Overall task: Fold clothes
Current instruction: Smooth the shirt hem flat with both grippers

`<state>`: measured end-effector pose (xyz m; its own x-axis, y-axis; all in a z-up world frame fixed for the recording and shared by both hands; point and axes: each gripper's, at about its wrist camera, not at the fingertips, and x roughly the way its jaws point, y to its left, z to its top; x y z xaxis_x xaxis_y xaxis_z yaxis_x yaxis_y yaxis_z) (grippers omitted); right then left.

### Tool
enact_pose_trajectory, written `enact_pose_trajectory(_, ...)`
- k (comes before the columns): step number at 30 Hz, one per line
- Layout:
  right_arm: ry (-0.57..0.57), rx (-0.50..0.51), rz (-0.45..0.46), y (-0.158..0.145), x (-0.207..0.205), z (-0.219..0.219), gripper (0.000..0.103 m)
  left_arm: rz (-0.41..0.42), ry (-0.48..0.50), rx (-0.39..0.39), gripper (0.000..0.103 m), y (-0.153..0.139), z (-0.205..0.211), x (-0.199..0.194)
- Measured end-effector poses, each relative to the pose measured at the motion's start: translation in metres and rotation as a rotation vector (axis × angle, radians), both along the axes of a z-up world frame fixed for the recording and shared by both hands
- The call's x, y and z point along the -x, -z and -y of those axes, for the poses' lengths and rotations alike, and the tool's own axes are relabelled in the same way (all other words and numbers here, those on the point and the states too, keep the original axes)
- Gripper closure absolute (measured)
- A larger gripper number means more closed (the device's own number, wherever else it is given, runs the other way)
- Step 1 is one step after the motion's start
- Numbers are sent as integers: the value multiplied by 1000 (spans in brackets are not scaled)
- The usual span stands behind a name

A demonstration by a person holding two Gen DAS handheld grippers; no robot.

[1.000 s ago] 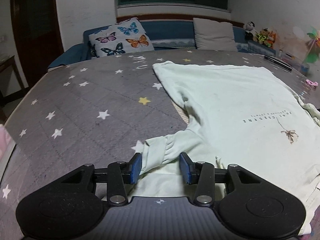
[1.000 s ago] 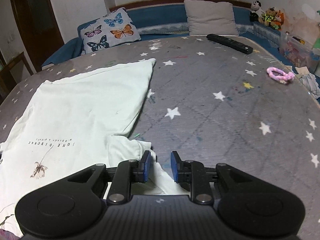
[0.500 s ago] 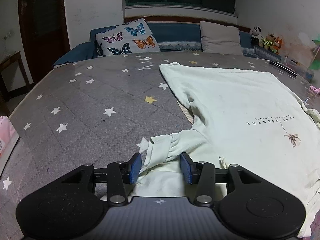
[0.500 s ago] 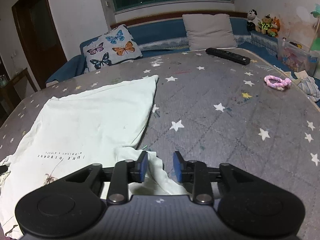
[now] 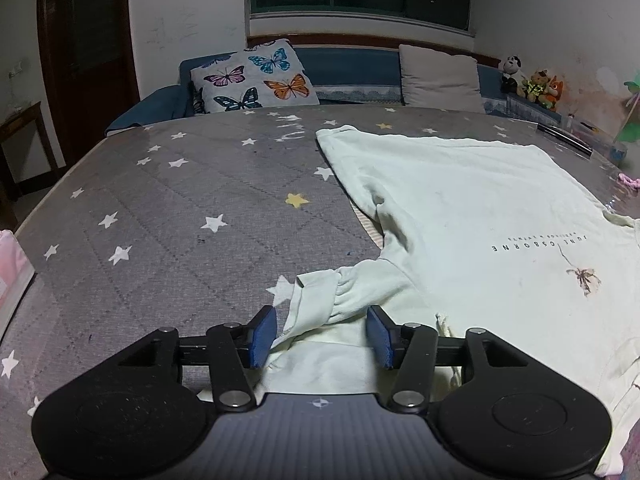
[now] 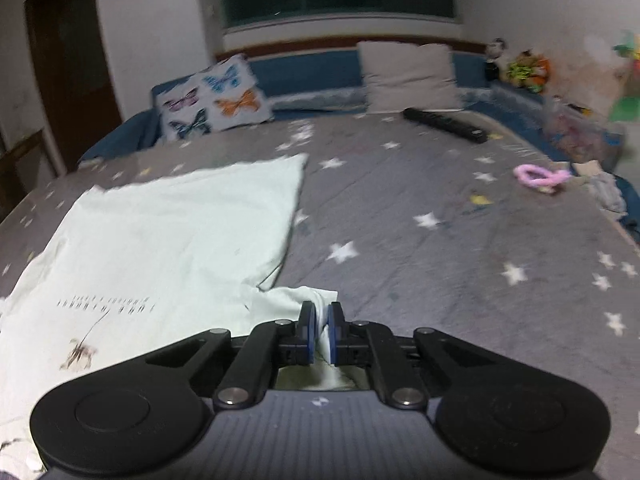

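Note:
A pale green T-shirt (image 5: 460,200) with dark lettering lies spread on the grey star-patterned bed (image 5: 180,208). My left gripper (image 5: 322,334) is open, its blue pads on either side of the bunched left sleeve (image 5: 332,292). In the right wrist view the same shirt (image 6: 160,240) lies to the left. My right gripper (image 6: 321,330) is shut on the right sleeve (image 6: 296,296), with cloth pinched between the pads and lifted slightly.
A butterfly pillow (image 5: 256,76) and a beige pillow (image 5: 440,74) lean at the bed's far end. A black remote (image 6: 444,124) and a pink hair tie (image 6: 540,174) lie on the right. Plush toys (image 6: 520,66) and clutter line the right edge.
My right gripper closed onto the right sleeve and the view rose and blurred. My left gripper stayed open around the left sleeve, its view tilting up slightly.

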<state>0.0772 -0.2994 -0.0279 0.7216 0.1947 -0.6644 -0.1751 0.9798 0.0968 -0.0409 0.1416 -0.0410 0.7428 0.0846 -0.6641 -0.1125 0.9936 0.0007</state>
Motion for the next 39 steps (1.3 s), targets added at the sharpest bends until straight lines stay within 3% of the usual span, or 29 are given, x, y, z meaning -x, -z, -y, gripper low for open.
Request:
enact_pose_trajectory(6, 46, 8, -22, 5, -4, 7, 94, 4, 1, 0, 47, 0, 0, 0)
enact_pose_trajectory(10, 51, 20, 43, -5, 4, 2, 84, 4, 1, 1, 46, 0, 1, 0)
enact_pose_trajectory(13, 11, 19, 75, -11, 6, -8, 84, 6, -4, 2, 46, 0, 2, 0)
enact_pose_trajectory(18, -69, 17, 16, -2, 0, -21, 84, 2, -3, 1, 45, -1, 2, -1)
enact_pose_trajectory(21, -52, 51, -34, 7, -2, -21, 83, -10, -7, 2, 44, -3, 1, -1)
enact_pose_trajectory(25, -30, 2, -42, 1, 8, 0, 83, 6, -8, 5, 43, -11, 3, 2)
enact_pose_trajectory(31, -32, -4, -66, 2, 33, 20, 83, 39, 43, 14, 32, -25, 22, 3)
enact_pose_trajectory(39, 46, -21, -47, 0, 61, 48, 70, 80, 144, 13, 9, -40, 66, -1)
